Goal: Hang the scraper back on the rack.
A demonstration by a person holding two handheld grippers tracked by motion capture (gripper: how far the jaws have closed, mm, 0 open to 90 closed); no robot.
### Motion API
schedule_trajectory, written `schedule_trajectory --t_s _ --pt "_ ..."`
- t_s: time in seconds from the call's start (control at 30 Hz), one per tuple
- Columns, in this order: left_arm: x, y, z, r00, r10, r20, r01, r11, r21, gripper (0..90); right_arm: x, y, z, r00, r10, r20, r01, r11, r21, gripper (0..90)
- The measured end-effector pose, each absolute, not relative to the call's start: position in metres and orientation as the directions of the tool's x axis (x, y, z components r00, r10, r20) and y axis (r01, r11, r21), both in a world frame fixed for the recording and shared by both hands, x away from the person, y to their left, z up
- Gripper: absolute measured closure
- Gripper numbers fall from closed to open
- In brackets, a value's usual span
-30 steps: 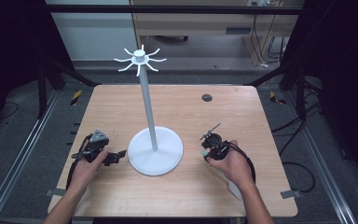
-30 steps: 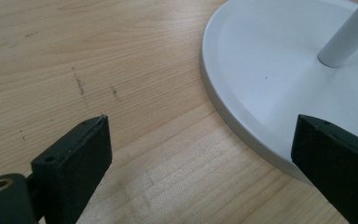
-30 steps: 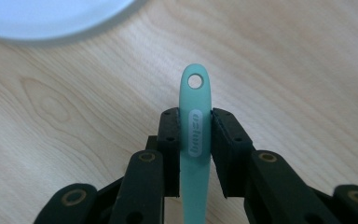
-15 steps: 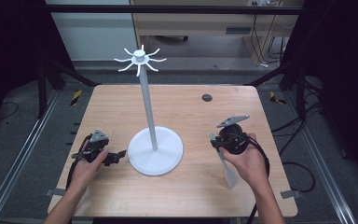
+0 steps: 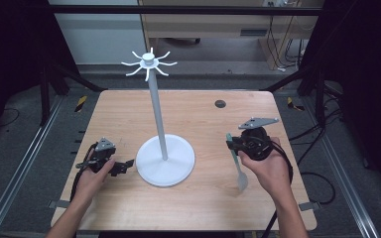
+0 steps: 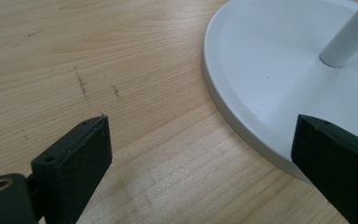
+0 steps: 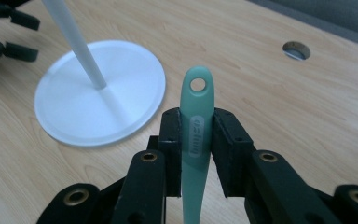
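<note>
Pale green plastic fills the middle of the right gripper view: a spoon is clamped between the jaws of the right hand-held gripper, its handle end (with a round hanging hole) poking out past the jaw tips. In the high view the same spoon hangs below that hand-held gripper, bowl end down toward the person, near or on the wooden surface; which, the pictures do not settle. The right hand wraps the tool's body.

Ahead and to the left of the right jaws stands a white rack, its round base flat on the surface and its thin pole rising out of frame. In the high view the pole carries a ring of curved hooks on top.

The left hand-held gripper lies low on the surface in the left hand, jaws spread wide with nothing between them. Just beyond its right jaw sits the base rim, bare wood showing in the gap.

A small round hole marks the surface far ahead of the right jaws.
</note>
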State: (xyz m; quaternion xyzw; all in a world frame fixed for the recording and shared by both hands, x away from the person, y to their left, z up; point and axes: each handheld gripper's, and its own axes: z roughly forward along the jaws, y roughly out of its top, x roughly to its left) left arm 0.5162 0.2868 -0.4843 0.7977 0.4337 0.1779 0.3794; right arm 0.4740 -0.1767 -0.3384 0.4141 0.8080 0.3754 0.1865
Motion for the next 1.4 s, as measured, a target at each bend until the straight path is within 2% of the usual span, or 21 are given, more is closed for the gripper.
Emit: schedule_trajectory --t_s 0.5,1.07,1.4 --pt "0.516 0.288 -0.484 0.555 0.831 -0.046 0.556 -0.329 0.763 4.6 0.468 -0.165 -0.296 -0.599 0.801 0.000 0.411 0.307 0.858 74.4" --pt "0.516 0.290 -0.482 0.547 0.836 -0.046 0.551 -0.318 0.771 4.6 0.476 -0.136 -0.261 -0.621 0.784 0.009 0.332 0.252 0.909 74.3" --pt "0.516 0.289 -0.482 0.549 0.834 -0.046 0.551 -0.320 0.771 4.6 0.470 -0.111 -0.233 -0.641 0.767 -0.020 0.264 0.245 0.933 74.3"
